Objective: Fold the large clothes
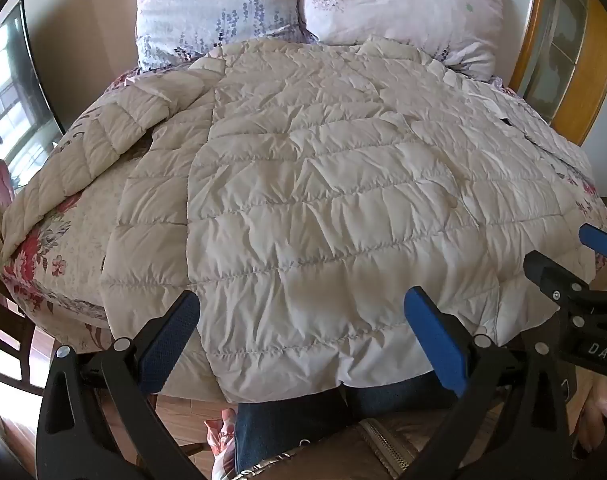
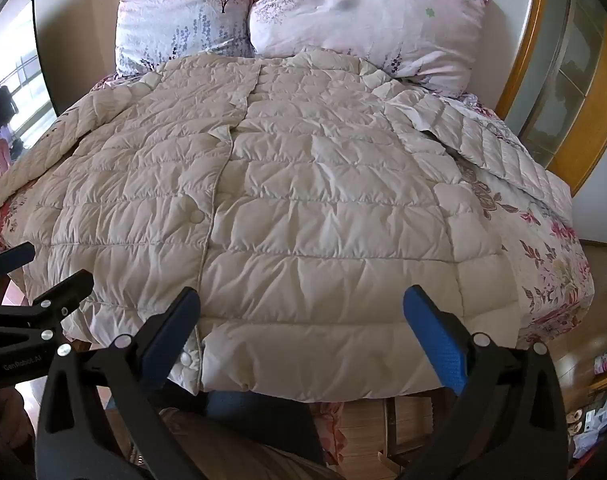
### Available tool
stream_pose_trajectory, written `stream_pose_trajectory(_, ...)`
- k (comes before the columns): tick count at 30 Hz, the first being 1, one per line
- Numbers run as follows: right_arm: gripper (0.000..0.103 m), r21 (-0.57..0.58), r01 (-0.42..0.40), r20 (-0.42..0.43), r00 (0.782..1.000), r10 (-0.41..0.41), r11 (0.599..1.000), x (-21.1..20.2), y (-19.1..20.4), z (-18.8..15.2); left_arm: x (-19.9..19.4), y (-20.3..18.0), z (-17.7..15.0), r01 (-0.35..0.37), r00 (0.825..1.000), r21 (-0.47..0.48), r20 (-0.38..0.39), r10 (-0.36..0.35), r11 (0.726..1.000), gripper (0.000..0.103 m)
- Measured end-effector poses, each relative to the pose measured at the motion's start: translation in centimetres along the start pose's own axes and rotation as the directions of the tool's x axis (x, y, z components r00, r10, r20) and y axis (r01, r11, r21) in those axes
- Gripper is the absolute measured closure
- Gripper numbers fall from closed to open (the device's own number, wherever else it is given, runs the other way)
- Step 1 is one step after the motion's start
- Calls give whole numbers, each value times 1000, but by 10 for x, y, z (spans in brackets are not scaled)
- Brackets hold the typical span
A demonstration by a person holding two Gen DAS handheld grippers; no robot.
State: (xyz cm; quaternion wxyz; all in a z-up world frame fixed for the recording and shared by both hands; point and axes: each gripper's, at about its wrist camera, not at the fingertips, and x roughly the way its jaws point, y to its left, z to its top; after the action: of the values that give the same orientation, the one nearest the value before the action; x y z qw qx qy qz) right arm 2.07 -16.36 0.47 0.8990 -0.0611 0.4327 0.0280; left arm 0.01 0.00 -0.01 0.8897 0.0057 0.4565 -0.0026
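A cream quilted coat (image 1: 323, 200) lies spread flat on the bed, with both grippers held above its hem.

The coat covers most of the flowered bedspread (image 2: 555, 264), collar end toward the two pink pillows (image 2: 359, 16) at the head and hem at the foot edge nearest the cameras. Its front closure runs up the middle, with a round button (image 2: 198, 216) beside the seam. One sleeve (image 1: 63, 168) stretches out toward the left side of the bed; the other sleeve (image 2: 483, 140) lies angled toward the right side. The left gripper (image 1: 301, 340) has its jaws wide apart and holds nothing. The right gripper (image 2: 301, 340) is likewise spread wide and empty, above the hem.
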Motion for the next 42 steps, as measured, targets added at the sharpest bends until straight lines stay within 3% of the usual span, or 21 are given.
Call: stream_pose_trajectory(42, 2, 5, -6, -3, 1000, 6, 1000, 2, 1, -2, 0, 0, 0, 4, 1000, -3, -3, -4, 1000, 1)
